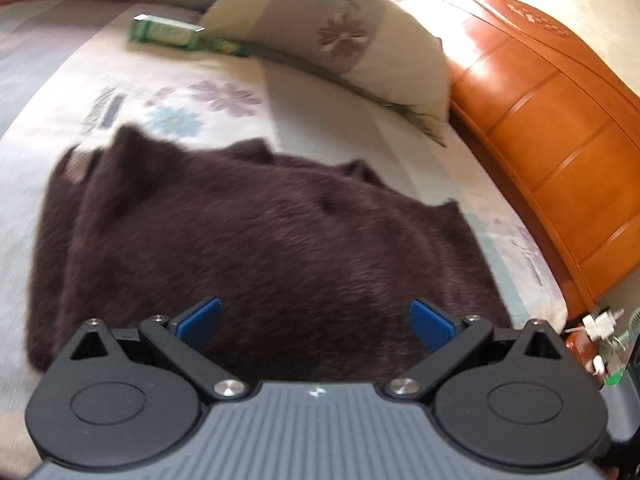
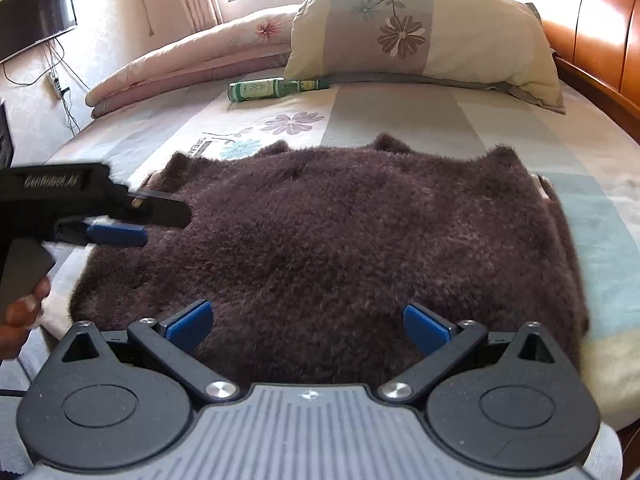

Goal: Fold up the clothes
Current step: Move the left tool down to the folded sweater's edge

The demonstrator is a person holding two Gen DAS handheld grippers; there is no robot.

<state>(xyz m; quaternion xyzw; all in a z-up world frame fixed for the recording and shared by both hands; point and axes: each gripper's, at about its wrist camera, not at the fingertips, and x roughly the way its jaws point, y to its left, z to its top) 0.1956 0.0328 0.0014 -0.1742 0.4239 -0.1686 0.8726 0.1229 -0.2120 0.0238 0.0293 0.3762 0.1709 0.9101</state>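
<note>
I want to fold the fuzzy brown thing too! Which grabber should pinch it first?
Probably the left gripper. It is open and already over the fuzzy brown garment at its left edge. The right gripper is open too, but hangs back at the near edge.

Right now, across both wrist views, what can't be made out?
- Garment type: a dark fuzzy heap in both views; sleeves or collar unreadable.
- Its near edge: behind the right gripper body, right view.
- Bottle label: too small; left view blurred.
- Left gripper: open, but whether it touches fabric is unclear.
- Person: only a hand, cut by the right view's left edge.
</note>
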